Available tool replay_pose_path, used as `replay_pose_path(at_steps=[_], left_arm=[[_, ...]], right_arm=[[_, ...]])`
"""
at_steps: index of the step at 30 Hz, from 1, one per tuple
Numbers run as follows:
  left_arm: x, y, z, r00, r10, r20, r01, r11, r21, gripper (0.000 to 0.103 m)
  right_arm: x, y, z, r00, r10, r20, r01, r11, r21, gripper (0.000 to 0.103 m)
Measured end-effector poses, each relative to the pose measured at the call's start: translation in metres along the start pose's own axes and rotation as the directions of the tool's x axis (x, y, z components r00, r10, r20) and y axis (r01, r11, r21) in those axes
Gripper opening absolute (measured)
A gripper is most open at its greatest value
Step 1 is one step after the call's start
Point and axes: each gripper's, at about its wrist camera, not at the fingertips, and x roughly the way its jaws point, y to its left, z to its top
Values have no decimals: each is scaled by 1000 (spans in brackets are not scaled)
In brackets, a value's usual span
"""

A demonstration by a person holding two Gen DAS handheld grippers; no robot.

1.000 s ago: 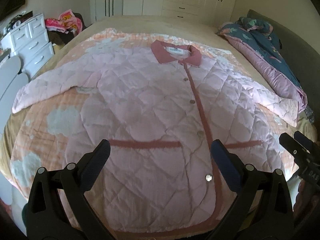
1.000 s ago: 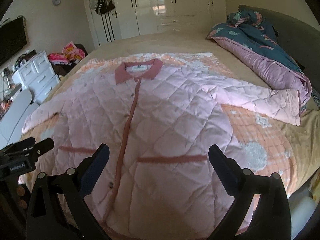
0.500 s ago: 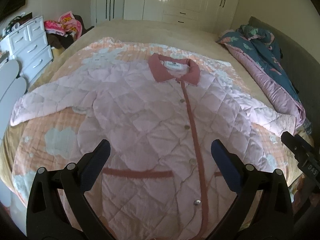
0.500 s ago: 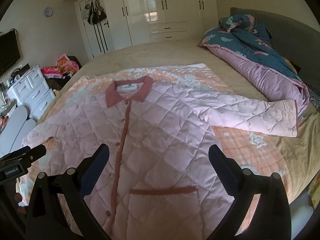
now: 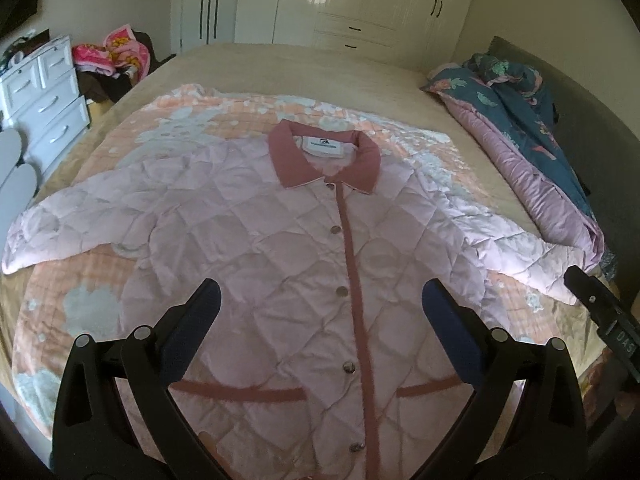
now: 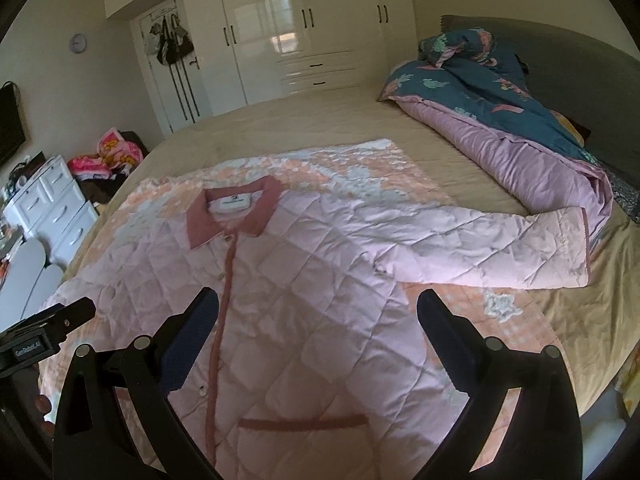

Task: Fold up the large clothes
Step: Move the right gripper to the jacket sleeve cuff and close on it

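A bedroom with white wardrobes (image 6: 304,32) along the far wall and a white chest of drawers (image 5: 48,92) to one side; the bed (image 6: 320,120) fills most of both views. A rolled teal-and-lilac duvet (image 6: 500,120) lies along the headboard side, and a peach patterned blanket (image 5: 192,120) is spread over the near half of the mattress.

On that blanket lies the jacket (image 5: 280,240), a pink quilted one with a darker pink collar (image 5: 324,160) and button strip. It is face up, buttoned, spread flat, collar toward the wardrobes and hem toward the cameras. Both sleeves are stretched outward: one sleeve (image 5: 68,224) reaches toward the drawers, the other sleeve (image 6: 500,248) runs toward the duvet, its cuff just beside the lilac edge.

The left gripper (image 5: 320,308) hovers above the lower front of the jacket, jaws wide apart and holding nothing. The right gripper (image 6: 318,312) hangs likewise over the chest, jaws wide and empty. Neither touches the cloth.

Judging from this layout, the folding proper has not begun: the jacket is laid out and smoothed, which looks like the preparation finished. No sleeve is turned in, no side brought over, no hem lifted. Left to do, most likely, is bringing each sleeve across the body, then folding the length up toward the collar.
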Motion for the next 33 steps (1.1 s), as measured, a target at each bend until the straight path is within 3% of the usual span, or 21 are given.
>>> replay_pose_path(at_steps=[16,33], left_arm=[[63,-36,16,997,-10,-79,11,1000,20,94],[117,-88,15,988,-20,-153,33,996,79,94]], right_arm=[[39,-85,15,994,-108,-11,109,984,139,99],[76,-197,-1,972,-219,-90,236,920,313,99]])
